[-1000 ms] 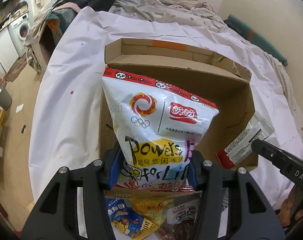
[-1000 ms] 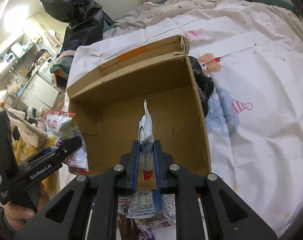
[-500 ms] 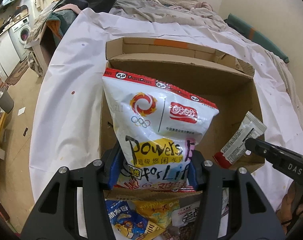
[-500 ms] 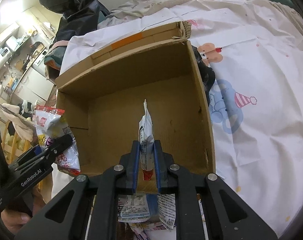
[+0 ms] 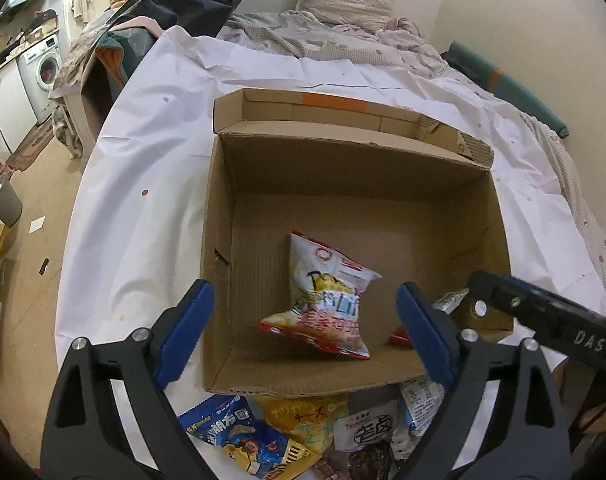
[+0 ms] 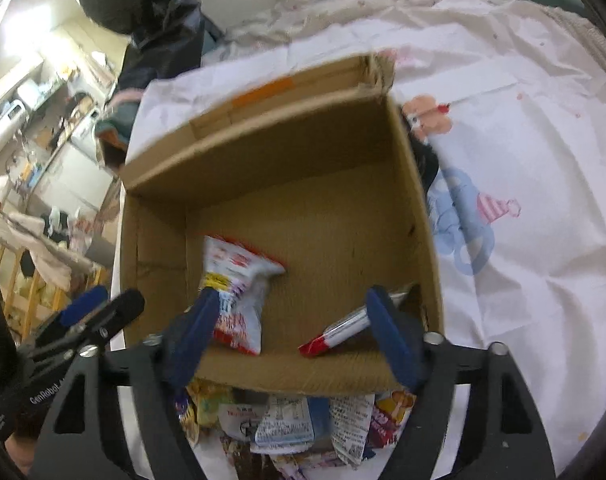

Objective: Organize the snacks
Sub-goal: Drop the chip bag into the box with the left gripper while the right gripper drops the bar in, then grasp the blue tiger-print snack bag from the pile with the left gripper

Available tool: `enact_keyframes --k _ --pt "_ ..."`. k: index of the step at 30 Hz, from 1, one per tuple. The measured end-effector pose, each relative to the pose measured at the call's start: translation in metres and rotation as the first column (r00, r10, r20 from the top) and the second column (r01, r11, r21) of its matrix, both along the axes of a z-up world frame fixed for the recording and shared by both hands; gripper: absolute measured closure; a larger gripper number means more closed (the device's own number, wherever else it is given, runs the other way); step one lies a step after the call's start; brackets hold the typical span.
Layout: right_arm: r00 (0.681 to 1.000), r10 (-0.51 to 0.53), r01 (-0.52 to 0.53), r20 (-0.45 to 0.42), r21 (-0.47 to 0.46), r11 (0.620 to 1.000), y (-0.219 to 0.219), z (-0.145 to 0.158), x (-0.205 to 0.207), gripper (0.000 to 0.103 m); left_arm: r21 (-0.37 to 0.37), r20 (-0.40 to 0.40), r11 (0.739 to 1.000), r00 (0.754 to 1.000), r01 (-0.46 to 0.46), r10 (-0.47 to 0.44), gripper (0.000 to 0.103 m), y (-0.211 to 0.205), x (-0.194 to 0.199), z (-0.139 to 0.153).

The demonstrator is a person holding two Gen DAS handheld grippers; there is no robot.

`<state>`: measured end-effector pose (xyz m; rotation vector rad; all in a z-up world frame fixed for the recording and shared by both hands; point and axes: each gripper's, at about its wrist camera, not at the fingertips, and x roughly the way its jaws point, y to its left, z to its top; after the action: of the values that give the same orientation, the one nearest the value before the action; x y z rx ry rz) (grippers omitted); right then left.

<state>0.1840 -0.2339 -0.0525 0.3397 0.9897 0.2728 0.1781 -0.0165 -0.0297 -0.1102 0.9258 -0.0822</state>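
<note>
An open cardboard box [image 5: 223,184] lies on the white sheet; it also shows in the right wrist view [image 6: 419,184]. A white and red chip bag [image 5: 327,300] lies on the box floor, seen too in the right wrist view [image 6: 239,280]. A thin white and red packet [image 6: 339,330] lies by the box's near right corner. My left gripper [image 5: 303,332] is open and empty above the box's near edge. My right gripper [image 6: 291,336] is open and empty above the near edge too.
Several loose snack packs [image 5: 303,432] lie on the sheet in front of the box, also in the right wrist view [image 6: 287,424]. Bedding and a pillow [image 5: 343,4] lie behind. The sheet's left edge [image 5: 75,208] drops to the floor.
Both grippers opened. The chip bag dropped from the left gripper into the box, and the thin packet dropped from the right gripper into the box.
</note>
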Motion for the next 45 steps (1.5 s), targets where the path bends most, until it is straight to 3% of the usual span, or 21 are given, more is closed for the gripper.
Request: enact_keyframes --k 8,13,18,24,29,33,36,39,42,45 --pt "1.000 0.010 -0.009 0.022 -0.037 0.999 -0.004 0.005 0.000 0.019 0.009 0.014 1.000 1.000 -0.011 0.011 0.012 0.001 -0.005 0.003" --pt "0.999 -0.021 0.021 0.046 0.008 1.000 -0.011 0.017 -0.018 0.018 0.003 0.043 1.000 0.999 -0.013 0.013 0.012 0.008 -0.020 0.013" --pt "0.997 0.000 -0.003 0.079 0.029 1.000 -0.016 0.037 -0.040 0.006 0.000 0.057 0.999 0.998 -0.038 0.038 0.012 0.027 -0.035 0.030" --pt "0.998 0.001 -0.003 0.059 0.037 0.999 -0.027 0.045 -0.075 0.006 0.036 0.000 0.995 0.996 -0.093 0.093 0.011 0.058 -0.060 0.030" --pt "0.997 -0.082 0.081 0.009 0.073 0.994 -0.041 0.031 -0.098 0.005 0.005 -0.101 0.992 0.987 -0.129 0.129 0.008 0.076 -0.074 0.011" --pt "0.991 -0.133 0.134 -0.022 0.081 0.988 -0.044 0.018 -0.099 0.005 0.019 -0.209 0.990 0.968 -0.142 0.143 0.008 0.074 -0.073 -0.018" --pt "0.992 -0.124 0.125 -0.019 0.052 0.991 -0.038 0.016 -0.094 0.005 -0.020 -0.321 0.981 0.931 -0.191 0.175 0.008 0.081 -0.060 -0.047" --pt "0.992 -0.119 0.120 -0.029 0.049 0.992 -0.034 0.013 -0.091 0.005 -0.082 -0.388 0.950 0.888 -0.301 0.247 0.008 0.089 -0.060 -0.070" --pt "0.994 -0.109 0.110 -0.022 0.033 0.993 -0.029 0.013 -0.089 0.005 -0.167 -0.457 0.898 0.839 -0.408 0.296 0.011 0.091 -0.069 -0.094" --pt "0.995 -0.103 0.103 -0.011 0.016 0.995 -0.027 0.014 -0.090 0.005 -0.214 -0.491 0.861 0.813 -0.462 0.314 0.017 0.088 -0.073 -0.112"
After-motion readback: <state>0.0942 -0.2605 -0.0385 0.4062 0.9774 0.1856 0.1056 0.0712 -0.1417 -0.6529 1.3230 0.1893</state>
